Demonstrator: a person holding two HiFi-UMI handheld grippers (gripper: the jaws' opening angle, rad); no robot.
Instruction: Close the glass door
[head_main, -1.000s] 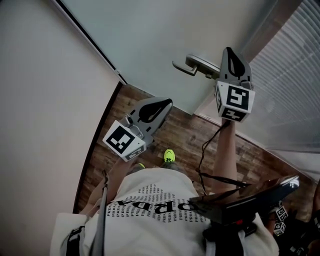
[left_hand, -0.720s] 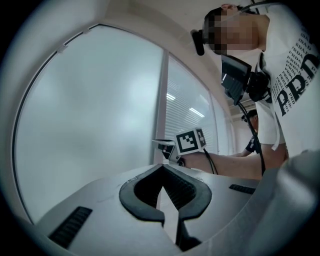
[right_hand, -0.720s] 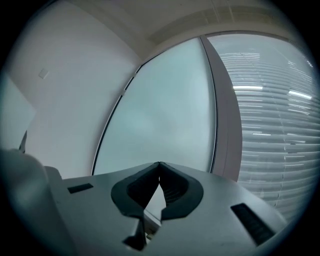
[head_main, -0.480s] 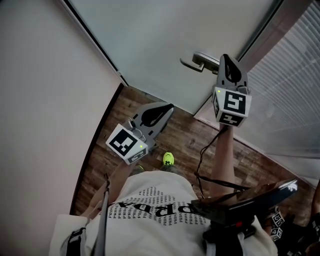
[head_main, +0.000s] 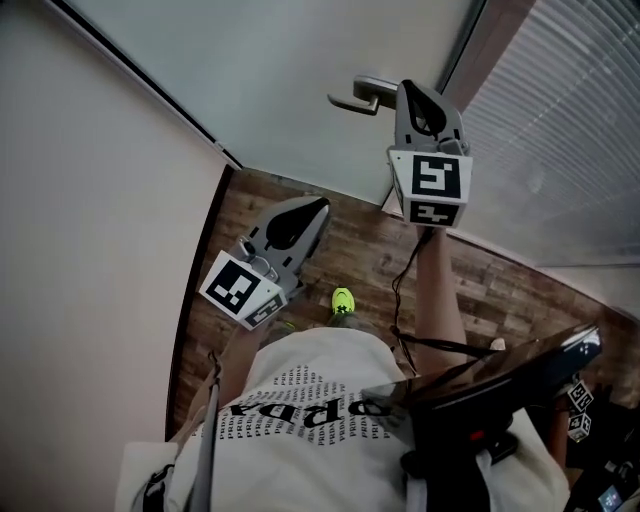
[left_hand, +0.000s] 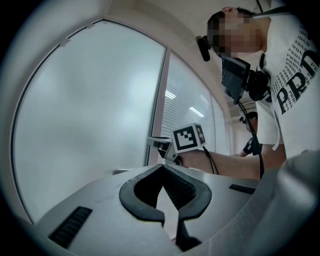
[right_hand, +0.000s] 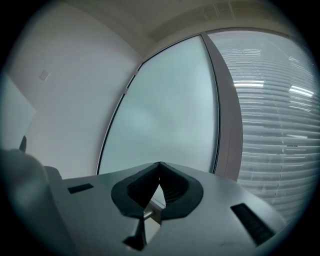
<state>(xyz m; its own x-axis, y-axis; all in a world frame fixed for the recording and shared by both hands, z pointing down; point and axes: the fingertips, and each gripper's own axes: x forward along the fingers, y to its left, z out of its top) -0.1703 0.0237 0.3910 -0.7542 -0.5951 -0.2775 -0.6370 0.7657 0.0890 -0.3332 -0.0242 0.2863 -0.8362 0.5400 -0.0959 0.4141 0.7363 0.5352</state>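
Observation:
The frosted glass door (head_main: 280, 60) fills the top of the head view, with its metal lever handle (head_main: 352, 95) near the right edge. My right gripper (head_main: 408, 88) is shut, and its tip is at the door just right of the handle's base. I cannot tell whether it touches. In the right gripper view the closed jaws (right_hand: 159, 165) point at the glass (right_hand: 165, 115), and a bit of the handle (right_hand: 149, 212) shows below them. My left gripper (head_main: 315, 207) is shut and empty, held lower over the floor. Its own view (left_hand: 163, 169) faces the door (left_hand: 85, 125).
A white wall (head_main: 90, 250) runs along the left. On the right, slatted blinds (head_main: 560, 130) stand past the door frame (head_main: 480, 40). Below lie a wooden floor (head_main: 350, 260), a yellow-green shoe (head_main: 342, 300) and a cable on my right arm. Another person (left_hand: 250, 135) stands behind.
The head view has swung, so door, handle and right gripper sit further left and higher. The right gripper's tip now lies closer to the handle. The left gripper has barely moved.

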